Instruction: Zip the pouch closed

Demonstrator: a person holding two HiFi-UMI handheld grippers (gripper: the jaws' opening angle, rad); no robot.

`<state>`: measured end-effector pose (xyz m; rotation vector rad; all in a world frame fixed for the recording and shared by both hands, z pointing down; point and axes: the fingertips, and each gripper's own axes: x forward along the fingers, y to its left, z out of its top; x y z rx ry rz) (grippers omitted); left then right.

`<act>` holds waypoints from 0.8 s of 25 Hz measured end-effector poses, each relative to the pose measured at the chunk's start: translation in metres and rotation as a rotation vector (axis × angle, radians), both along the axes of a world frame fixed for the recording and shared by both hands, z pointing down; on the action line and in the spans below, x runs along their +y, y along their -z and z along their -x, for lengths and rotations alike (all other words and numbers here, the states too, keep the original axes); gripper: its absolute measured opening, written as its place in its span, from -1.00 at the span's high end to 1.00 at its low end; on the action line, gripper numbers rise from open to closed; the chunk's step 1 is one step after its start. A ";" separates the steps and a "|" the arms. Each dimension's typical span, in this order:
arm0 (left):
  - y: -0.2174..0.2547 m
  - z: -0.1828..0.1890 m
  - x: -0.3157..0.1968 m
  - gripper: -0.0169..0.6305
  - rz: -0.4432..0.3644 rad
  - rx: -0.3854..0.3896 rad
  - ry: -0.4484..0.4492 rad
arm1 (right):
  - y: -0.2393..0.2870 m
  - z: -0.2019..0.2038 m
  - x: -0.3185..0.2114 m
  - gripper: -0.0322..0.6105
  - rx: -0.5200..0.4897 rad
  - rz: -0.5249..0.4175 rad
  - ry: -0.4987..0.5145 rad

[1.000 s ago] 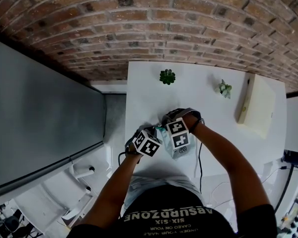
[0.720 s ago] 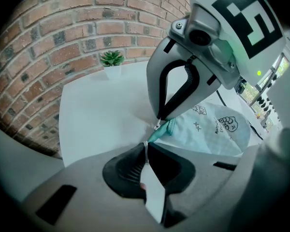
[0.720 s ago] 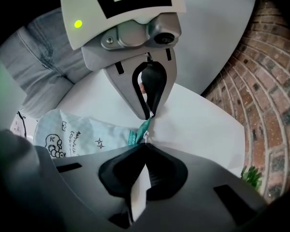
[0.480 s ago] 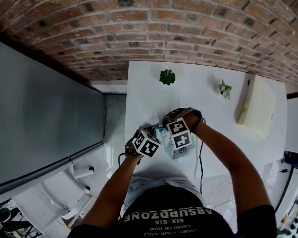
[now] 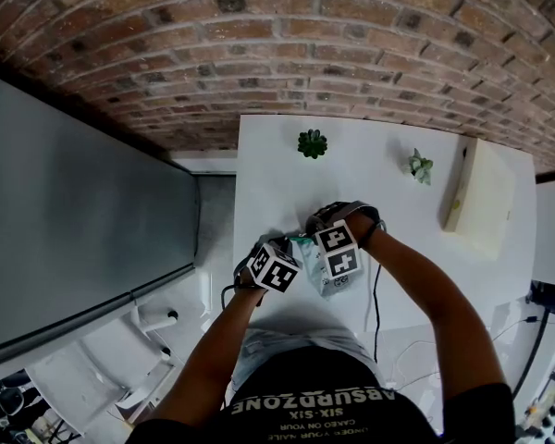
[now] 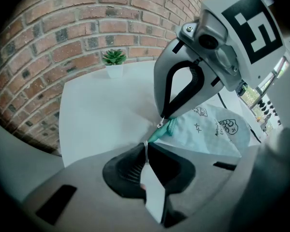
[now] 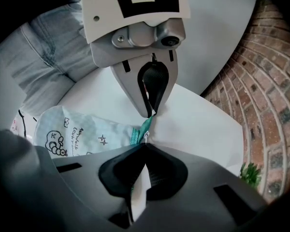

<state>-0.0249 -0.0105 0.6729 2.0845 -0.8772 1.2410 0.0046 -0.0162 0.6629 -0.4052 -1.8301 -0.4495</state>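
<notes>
Pouch [image 6: 212, 132] anchored by its teal end tab [image 6: 157, 134] in the left gripper [image 6: 146, 145] jaws; zipper pull [image 7: 147, 137], pinched in the right gripper [image 7: 145, 143] jaws, apparently next to be drawn steadily away from the tab.

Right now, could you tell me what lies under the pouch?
Only the white table shows beneath the pouch; anything flat under its fabric is hidden. The left gripper and right gripper, both shut on its teal end, cover that spot.

Cloth pouch [image 6: 217, 129], matt table [image 6: 101, 105] (smooth), rough brick wall [image 6: 63, 28]
</notes>
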 end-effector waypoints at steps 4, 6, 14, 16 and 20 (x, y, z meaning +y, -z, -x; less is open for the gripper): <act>0.000 0.000 0.000 0.87 -0.002 -0.005 0.001 | 0.000 -0.001 0.000 0.90 -0.002 0.000 -0.006; 0.000 0.000 0.000 0.87 -0.002 -0.007 0.001 | 0.001 -0.003 0.000 0.90 -0.001 0.000 -0.006; 0.000 0.000 0.001 0.87 -0.001 -0.008 0.003 | 0.002 -0.006 0.000 0.90 -0.001 -0.004 -0.013; 0.001 0.000 0.001 0.87 -0.003 -0.005 0.006 | 0.003 -0.007 -0.001 0.90 -0.009 0.001 -0.029; 0.000 0.000 0.000 0.87 -0.005 -0.006 0.006 | 0.003 -0.007 -0.001 0.90 -0.015 0.003 -0.038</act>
